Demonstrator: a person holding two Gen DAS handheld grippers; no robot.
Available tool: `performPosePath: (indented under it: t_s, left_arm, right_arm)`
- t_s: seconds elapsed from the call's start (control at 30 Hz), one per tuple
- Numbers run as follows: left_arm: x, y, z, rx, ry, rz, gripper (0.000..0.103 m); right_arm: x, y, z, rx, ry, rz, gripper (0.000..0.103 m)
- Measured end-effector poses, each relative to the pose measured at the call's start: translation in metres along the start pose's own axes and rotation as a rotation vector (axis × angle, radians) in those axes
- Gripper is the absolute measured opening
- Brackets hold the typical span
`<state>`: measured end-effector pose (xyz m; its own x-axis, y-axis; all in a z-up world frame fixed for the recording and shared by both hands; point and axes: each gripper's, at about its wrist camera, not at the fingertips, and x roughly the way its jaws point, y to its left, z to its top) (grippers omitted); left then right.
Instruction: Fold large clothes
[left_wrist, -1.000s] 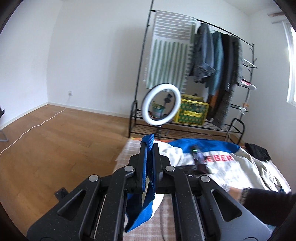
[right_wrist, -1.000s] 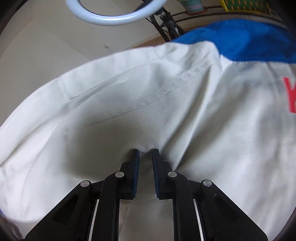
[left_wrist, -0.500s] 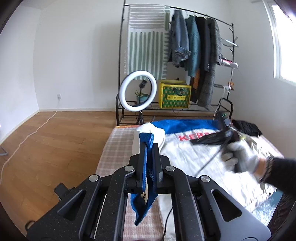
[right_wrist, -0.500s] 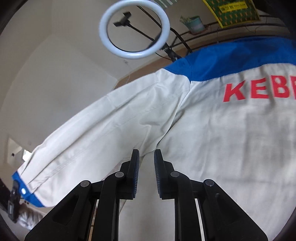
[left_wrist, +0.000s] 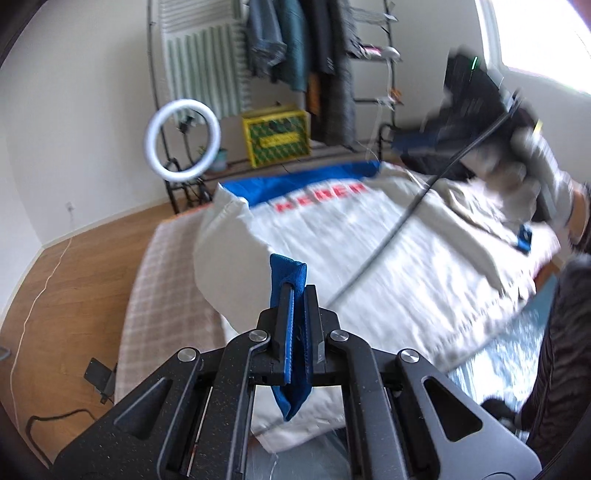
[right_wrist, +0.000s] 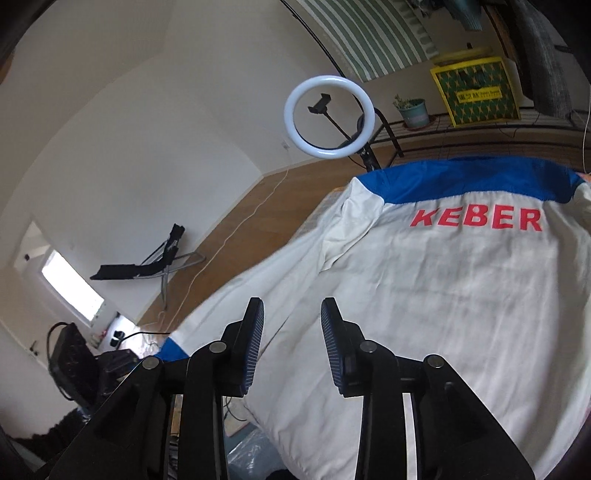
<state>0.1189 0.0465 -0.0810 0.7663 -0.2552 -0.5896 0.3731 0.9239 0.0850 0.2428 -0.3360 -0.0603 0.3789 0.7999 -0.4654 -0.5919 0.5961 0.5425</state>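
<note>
Left claw (left_wrist: 295, 291) pinching blue cuff (left_wrist: 288, 269), right claw (right_wrist: 291, 314) opening (nothing between)

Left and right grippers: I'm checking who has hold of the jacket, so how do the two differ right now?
The left gripper is clamped shut on the jacket's blue cuff; the right gripper has nothing between its fingers, and its jaws are opening. The left sits low by the white jacket; the right is raised above it. Both are black with blue pads.
</note>
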Motion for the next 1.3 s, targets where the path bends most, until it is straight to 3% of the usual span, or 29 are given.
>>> performPosePath:
  t_s: [0.13,0.17,0.2,0.23,0.37,0.47,0.7,0.77,0.8,0.83,0.87,0.97,1.17,1.23,1.27,1.3]
  left_arm:
    - [-0.007,-0.011,-0.012,0.006,0.014,-0.013,0.002]
    - [-0.009,-0.012,-0.013,0.011,0.012,-0.009,0.002]
    - [-0.01,-0.014,-0.015,0.018,0.014,-0.01,0.002]
    - [-0.011,-0.016,-0.016,0.023,0.021,-0.013,0.002]
    - [-0.001,-0.013,-0.024,-0.007,0.1,-0.047,0.003]
    - [-0.005,-0.002,-0.039,-0.101,0.116,-0.047,0.003]
    - [0.001,0.063,-0.076,-0.412,0.162,-0.05,0.004]
    - [0.01,0.08,-0.092,-0.545,0.186,-0.103,0.017]
    - [0.016,0.083,-0.098,-0.593,0.204,-0.133,0.035]
    - [0.025,0.084,-0.108,-0.649,0.236,-0.17,0.045]
    - [0.032,0.084,-0.113,-0.672,0.258,-0.181,0.045]
    - [0.058,0.083,-0.133,-0.749,0.327,-0.213,0.045]
    - [0.087,0.085,-0.152,-0.92,0.356,-0.323,0.044]
    - [0.09,0.082,-0.151,-0.92,0.364,-0.343,0.022]
    - [0.09,0.081,-0.15,-0.909,0.367,-0.339,0.017]
    - [0.09,0.081,-0.149,-0.894,0.371,-0.329,0.006]
  right_arm:
    - [-0.058,0.031,-0.014,-0.145,-0.067,0.0,0.032]
    - [-0.069,0.039,-0.017,-0.177,-0.077,0.0,0.035]
    - [-0.078,0.048,-0.019,-0.203,-0.082,-0.006,0.047]
    - [-0.081,0.055,-0.02,-0.219,-0.08,-0.021,0.057]
    - [-0.065,0.074,-0.022,-0.265,-0.024,-0.099,0.059]
    - [-0.043,0.079,-0.024,-0.316,0.024,-0.131,0.059]
    - [0.01,0.063,-0.033,-0.275,0.085,-0.082,0.059]
    - [0.03,0.057,-0.04,-0.269,0.118,-0.093,0.059]
    - [0.042,0.051,-0.045,-0.258,0.137,-0.105,0.059]
    - [0.052,0.045,-0.049,-0.241,0.152,-0.11,0.059]
    - [0.062,0.036,-0.054,-0.215,0.168,-0.113,0.059]
    - [0.094,0.007,-0.068,-0.101,0.231,-0.115,0.059]
    - [0.14,-0.029,-0.096,0.023,0.403,-0.125,0.059]
    - [0.148,-0.032,-0.105,0.059,0.439,-0.093,0.059]
    - [0.152,-0.032,-0.109,0.066,0.457,-0.076,0.059]
    - [0.155,-0.03,-0.114,0.063,0.476,-0.062,0.059]
